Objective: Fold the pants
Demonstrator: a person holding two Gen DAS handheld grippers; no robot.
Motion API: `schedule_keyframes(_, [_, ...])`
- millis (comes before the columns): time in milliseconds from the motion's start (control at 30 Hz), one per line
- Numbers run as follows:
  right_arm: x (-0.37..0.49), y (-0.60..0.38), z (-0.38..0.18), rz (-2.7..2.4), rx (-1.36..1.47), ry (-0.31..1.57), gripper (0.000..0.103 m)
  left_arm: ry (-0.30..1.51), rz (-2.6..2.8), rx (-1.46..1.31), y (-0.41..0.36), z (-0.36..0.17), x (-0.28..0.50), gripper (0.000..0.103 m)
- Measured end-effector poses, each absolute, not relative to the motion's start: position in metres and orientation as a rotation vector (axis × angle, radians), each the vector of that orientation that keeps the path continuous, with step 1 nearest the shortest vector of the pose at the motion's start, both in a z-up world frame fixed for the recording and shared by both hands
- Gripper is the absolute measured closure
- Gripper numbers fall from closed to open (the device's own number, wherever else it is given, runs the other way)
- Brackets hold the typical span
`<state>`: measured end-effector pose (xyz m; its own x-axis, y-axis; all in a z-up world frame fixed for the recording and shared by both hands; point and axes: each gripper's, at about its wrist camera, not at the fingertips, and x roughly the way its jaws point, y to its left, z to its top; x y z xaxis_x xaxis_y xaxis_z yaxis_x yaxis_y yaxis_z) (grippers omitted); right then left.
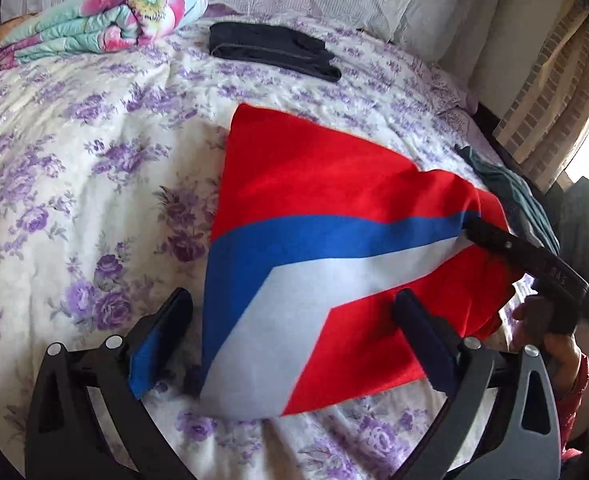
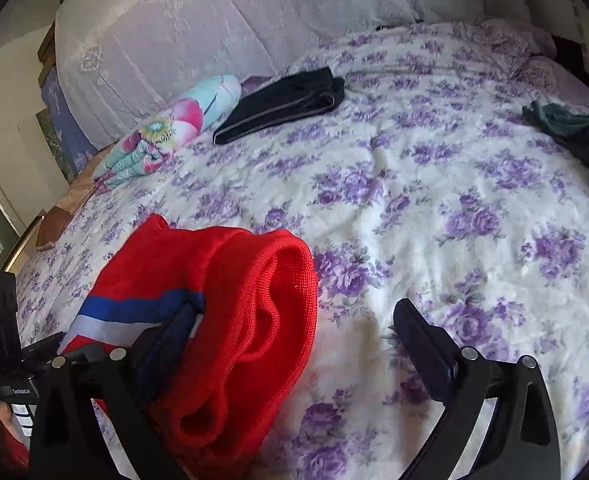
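Note:
Red knit pants (image 1: 326,184) with a blue and white stripe lie folded on the floral bedspread (image 1: 94,160). My left gripper (image 1: 294,320) is open, its fingers on either side of the pants' near end, holding nothing. My right gripper (image 2: 294,332) is open at the pants' other end (image 2: 230,320); its left finger (image 2: 170,336) rests against the red fabric, and the right finger hangs over bare bedspread (image 2: 454,200). In the left wrist view one finger of the right gripper (image 1: 506,246) lies on the pants' right edge.
A folded black garment (image 1: 270,50) and a folded floral quilt (image 1: 106,24) lie at the far side of the bed. A dark teal garment (image 2: 574,132) lies crumpled at the right edge. A white cover hangs behind the bed.

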<state>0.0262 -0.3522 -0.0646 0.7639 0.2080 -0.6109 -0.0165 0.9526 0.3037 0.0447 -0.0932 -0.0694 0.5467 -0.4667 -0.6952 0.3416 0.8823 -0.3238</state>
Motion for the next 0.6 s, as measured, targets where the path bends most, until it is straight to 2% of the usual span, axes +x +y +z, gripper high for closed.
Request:
schedule_keyframes(200, [-0.002,-0.334,-0.065,0.143,0.177,0.719,0.003,0.873,-0.466,-0.311,-0.068,-0.076,0.054,0.005])
schedule_keyframes(300, [0.011,-0.347,-0.084,0.194,0.299,0.793,0.003,0.885,-0.453,-0.267,-0.073,-0.076,0.054,0.005])
schedule_keyframes(467, [0.008,-0.349,-0.083,0.221,0.319,0.772,0.003,0.884,-0.450,-0.241,-0.075,-0.075,0.050,0.005])
schedule_keyframes(600, [0.003,-0.365,-0.081,0.303,0.460,0.753,0.003,0.904,-0.506,-0.315,-0.063,-0.075,0.055,0.005])
